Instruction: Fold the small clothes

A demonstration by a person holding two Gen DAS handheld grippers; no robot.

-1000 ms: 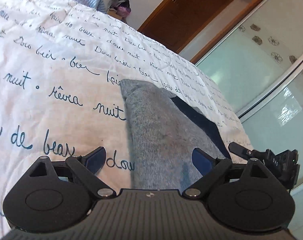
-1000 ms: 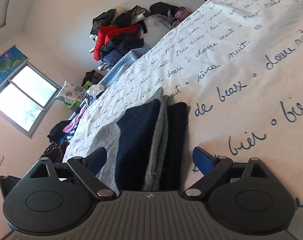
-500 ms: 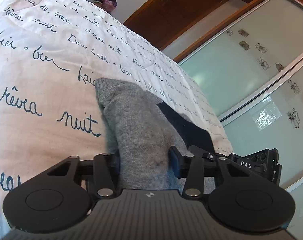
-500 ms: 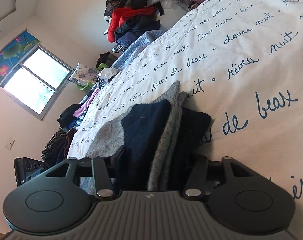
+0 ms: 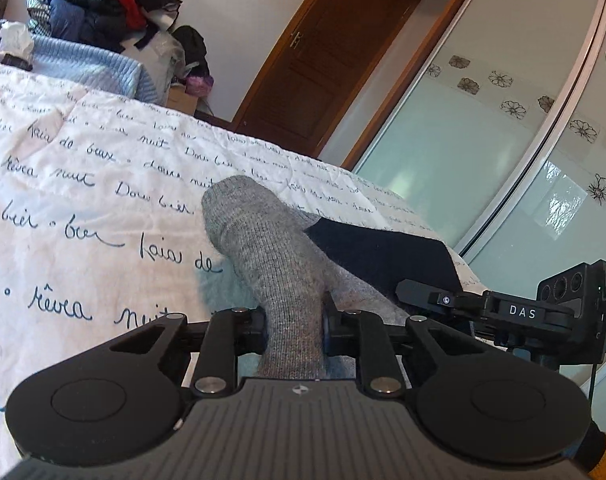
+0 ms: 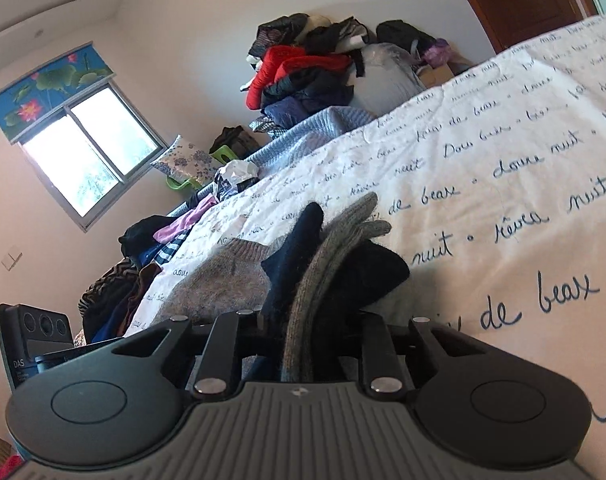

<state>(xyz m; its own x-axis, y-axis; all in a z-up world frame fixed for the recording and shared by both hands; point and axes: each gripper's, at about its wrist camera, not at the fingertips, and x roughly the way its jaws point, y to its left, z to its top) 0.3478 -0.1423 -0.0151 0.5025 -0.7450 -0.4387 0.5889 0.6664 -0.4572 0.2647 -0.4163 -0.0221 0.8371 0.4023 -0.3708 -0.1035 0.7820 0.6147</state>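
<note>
I have both grippers clamped on the grey and navy knit garment (image 5: 279,248), which lies near the close edge of the bed on the white quilt (image 5: 83,184) printed with blue handwriting. My left gripper (image 5: 295,322) has just been closing, and its jaws now pinch a bunched grey fold with only the cloth's thickness between them. My right gripper (image 6: 303,326) has just been closing too, and it squeezes a thicker stack at the other end: a navy layer, a grey ribbed layer and more navy.

I judge this to be the lift at the start of a fold: both ends gripped, the near edge coming up off the quilt. The next move calls for carrying that edge over toward the far edge of the garment with both hands level and in step, so the layers land square and the stack in my right jaws does not slip apart.

The left view shows the grey sleeve-like fold running away from me, a flat navy panel beside it, the right gripper's body (image 5: 543,312) at the right, plus a wooden door (image 5: 323,68) and frosted sliding panels (image 5: 483,152). The right view alone shows the layered edge, a pinkish-grey knit part (image 6: 223,280) still on the quilt, the window (image 6: 87,152) and the heap of clothes (image 6: 303,72) past the bed's far edge.
</note>
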